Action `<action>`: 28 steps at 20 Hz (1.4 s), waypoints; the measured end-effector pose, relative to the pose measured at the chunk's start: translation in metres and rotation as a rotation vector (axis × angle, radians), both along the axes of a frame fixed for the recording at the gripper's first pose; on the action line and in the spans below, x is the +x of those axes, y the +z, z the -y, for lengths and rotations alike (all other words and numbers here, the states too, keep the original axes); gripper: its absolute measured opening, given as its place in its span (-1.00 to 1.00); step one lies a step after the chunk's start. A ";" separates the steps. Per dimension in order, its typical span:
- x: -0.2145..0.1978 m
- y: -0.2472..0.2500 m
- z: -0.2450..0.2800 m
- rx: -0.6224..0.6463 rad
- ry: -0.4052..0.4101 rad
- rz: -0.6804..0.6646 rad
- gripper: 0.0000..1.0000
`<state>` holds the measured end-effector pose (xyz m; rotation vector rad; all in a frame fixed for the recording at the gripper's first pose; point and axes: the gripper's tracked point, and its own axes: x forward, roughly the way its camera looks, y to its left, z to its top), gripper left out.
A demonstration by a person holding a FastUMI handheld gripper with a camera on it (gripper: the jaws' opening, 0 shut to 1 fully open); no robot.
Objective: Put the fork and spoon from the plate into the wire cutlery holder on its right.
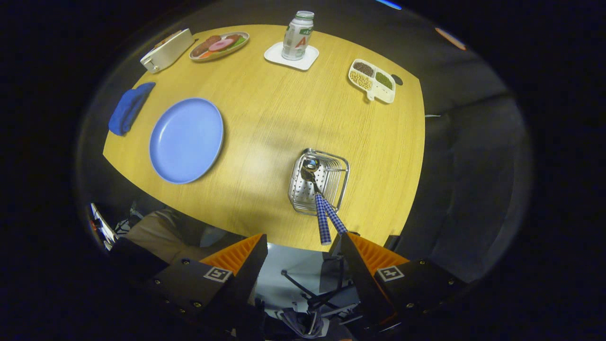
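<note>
Claw (303, 246) open above table edge (265, 239); fork (336, 220) and spoon (316, 199) stand in holder (342, 177).

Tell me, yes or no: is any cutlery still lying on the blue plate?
No: the blue plate is bare, and both checked-handled pieces stand in the wire holder, beyond the open gripper.

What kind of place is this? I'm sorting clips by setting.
Likely a staged dining table in a booth: a wooden table set with a blue plate, a food platter and a wire cutlery holder. The gripper hangs above, jaws open and empty.
</note>
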<state>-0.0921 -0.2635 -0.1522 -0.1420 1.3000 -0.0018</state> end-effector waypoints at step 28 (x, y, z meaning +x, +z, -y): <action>0.095 0.185 -0.154 -0.004 0.124 1.197 0.92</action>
